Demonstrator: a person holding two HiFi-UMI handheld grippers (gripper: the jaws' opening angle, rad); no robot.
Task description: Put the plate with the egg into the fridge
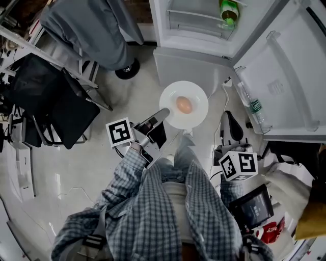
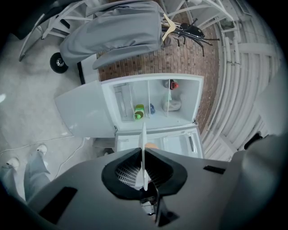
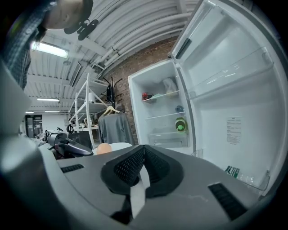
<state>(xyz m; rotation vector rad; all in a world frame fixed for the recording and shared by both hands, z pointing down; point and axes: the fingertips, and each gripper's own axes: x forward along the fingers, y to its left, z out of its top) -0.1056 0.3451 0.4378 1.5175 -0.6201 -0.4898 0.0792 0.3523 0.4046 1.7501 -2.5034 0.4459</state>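
Note:
A white plate carrying a brown egg hangs level above the floor, just in front of the open fridge. My left gripper is shut on the plate's near-left rim. In the left gripper view the plate shows edge-on between the jaws, with the egg peeking out behind it and the fridge ahead. My right gripper is shut and holds nothing, to the right of the plate. In the right gripper view the egg and plate sit at the left.
The fridge door stands open at the right with a bottle in its lower rack. A green bottle stands on a fridge shelf. A grey covered garment rack and black chairs are to the left. A white cable lies on the floor.

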